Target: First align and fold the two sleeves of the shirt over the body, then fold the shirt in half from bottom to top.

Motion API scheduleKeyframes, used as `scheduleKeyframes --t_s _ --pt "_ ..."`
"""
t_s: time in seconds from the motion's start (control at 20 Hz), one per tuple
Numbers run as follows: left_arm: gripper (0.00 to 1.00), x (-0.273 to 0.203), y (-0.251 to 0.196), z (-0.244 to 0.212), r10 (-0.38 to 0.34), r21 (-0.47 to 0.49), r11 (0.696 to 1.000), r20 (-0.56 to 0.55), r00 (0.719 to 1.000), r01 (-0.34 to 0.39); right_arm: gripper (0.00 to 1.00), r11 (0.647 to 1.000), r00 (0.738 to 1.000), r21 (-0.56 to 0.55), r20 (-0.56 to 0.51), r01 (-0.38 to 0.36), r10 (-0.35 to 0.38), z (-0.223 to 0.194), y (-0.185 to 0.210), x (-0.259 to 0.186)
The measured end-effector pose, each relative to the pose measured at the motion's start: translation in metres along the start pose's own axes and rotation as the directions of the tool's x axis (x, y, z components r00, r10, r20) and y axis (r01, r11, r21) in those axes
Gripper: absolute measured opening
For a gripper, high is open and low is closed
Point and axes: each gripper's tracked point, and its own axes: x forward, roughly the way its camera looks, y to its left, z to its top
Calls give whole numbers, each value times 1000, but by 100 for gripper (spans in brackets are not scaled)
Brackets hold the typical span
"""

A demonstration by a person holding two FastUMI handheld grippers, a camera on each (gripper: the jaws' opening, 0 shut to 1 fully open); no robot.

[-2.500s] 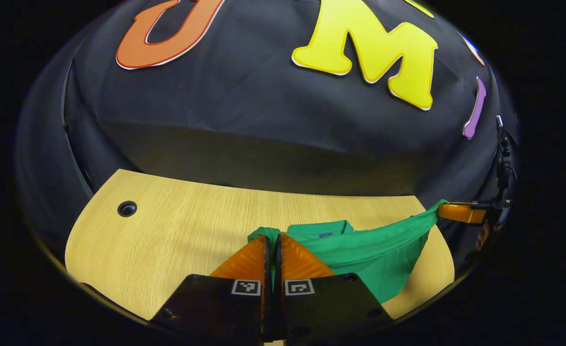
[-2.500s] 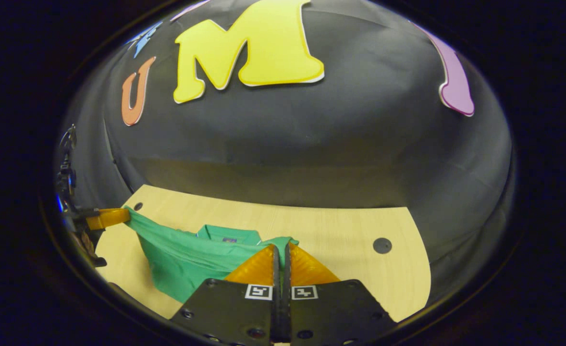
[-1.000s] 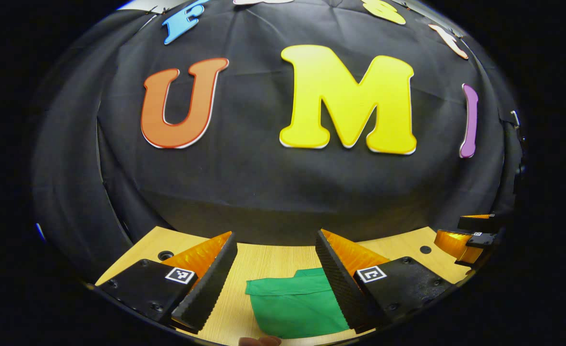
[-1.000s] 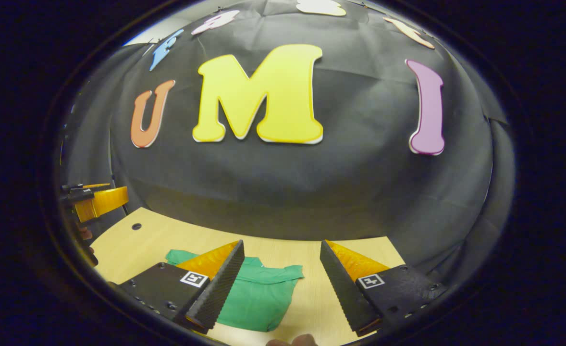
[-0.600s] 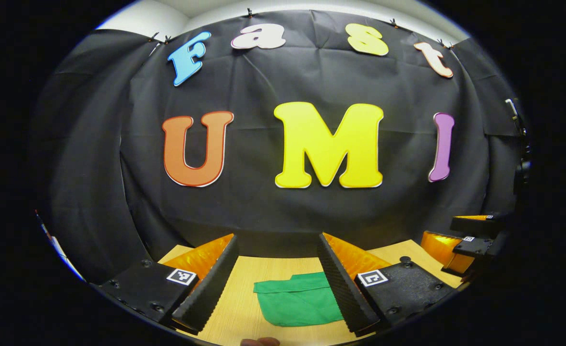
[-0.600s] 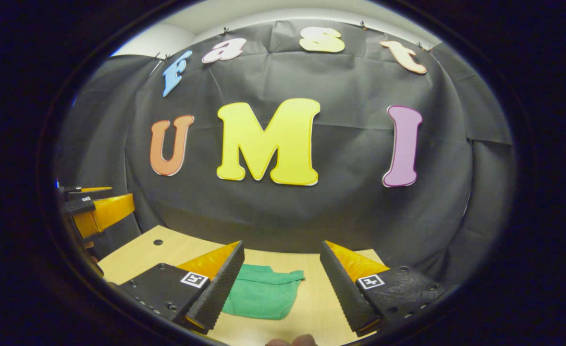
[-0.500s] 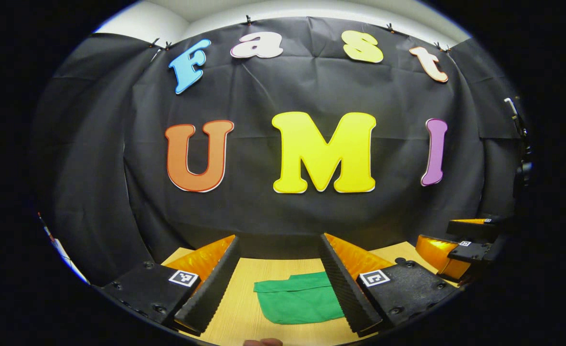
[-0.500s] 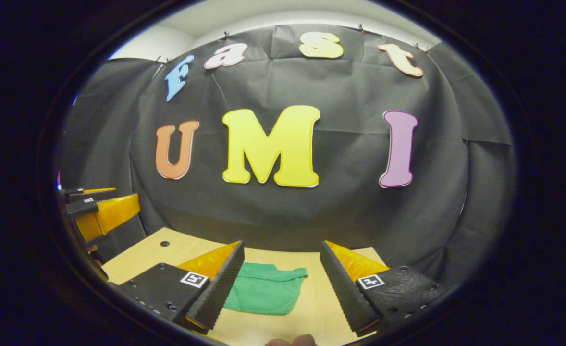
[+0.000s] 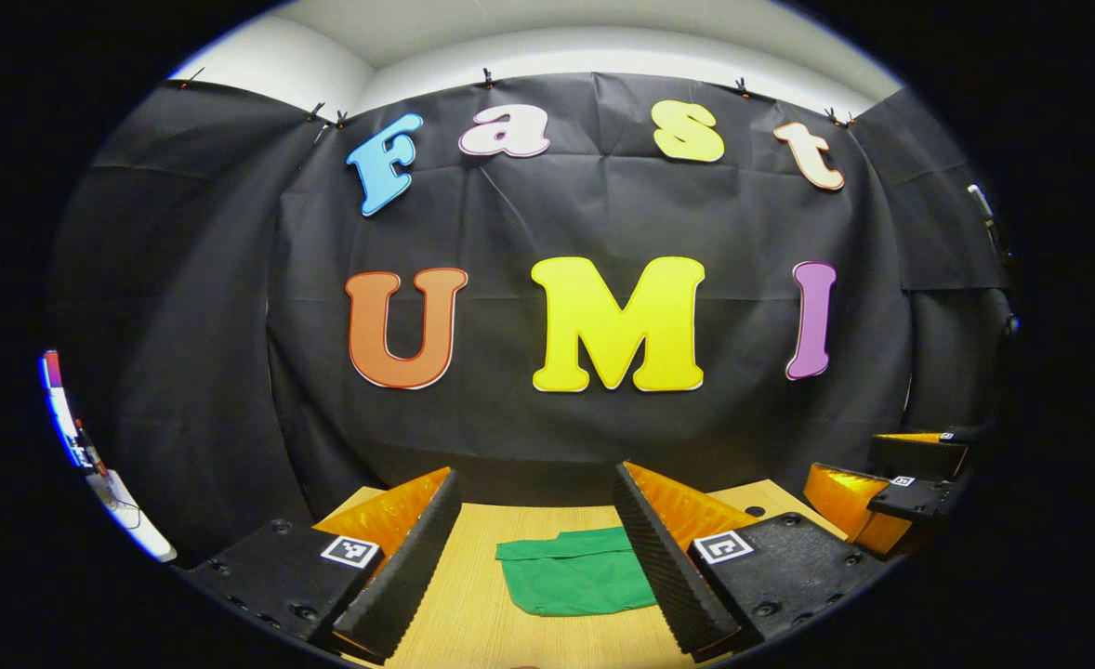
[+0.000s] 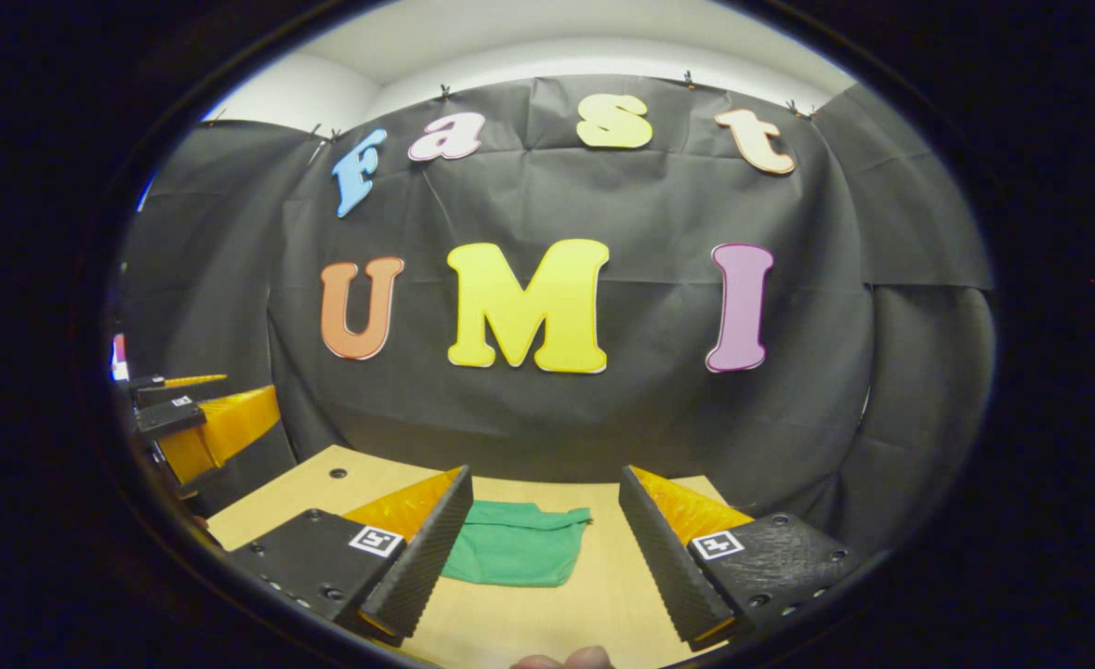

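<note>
Both grippers have let go of the green shirt (image 9: pixel 577 581) since a couple of seconds back, when each was pinching a corner of it and stretching it taut above the table; now they are drawn back and tipped up, so more of the booth's black wall comes into sight than half a second ago.

From where I stand, the left gripper (image 9: pixel 536 548) has its fingers spread wide with nothing between them, and the shirt lies flat on the pale wooden table (image 9: pixel 473 604) ahead of it, seen through the gap. It is a small folded bundle, one edge doubled over along its far side. In the left gripper view the right gripper (image 9: pixel 891 492) sits off at the right edge, above the table's far corner.

The right gripper (image 10: pixel 546 544) is equally wide apart and holds nothing. In the right gripper view the shirt (image 10: pixel 510 556) rests on the table (image 10: pixel 594 595) just ahead, partly behind the left-hand finger (image 10: pixel 417 567). The left gripper (image 10: pixel 199 423) shows at the left edge, raised off the table. A fingertip (image 10: pixel 561 661) of the person pokes in at the bottom.
</note>
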Motion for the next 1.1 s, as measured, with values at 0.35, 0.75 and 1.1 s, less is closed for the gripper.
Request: scheduleKeyframes --t_s 0.35,0.75,1.1 --pt "100 1 -4 4 -11 5 1000 4 1000 11 97 1000 1000 2 26 0 0 8 1 -5" --pt "100 8 -15 11 -30 13 999 27 999 30 97 1000 999 12 38 19 -19 16 -8 -4" --pt "100 11 -15 12 -18 13 1000 29 999 18 96 1000 999 17 33 23 -24 26 -17 9"
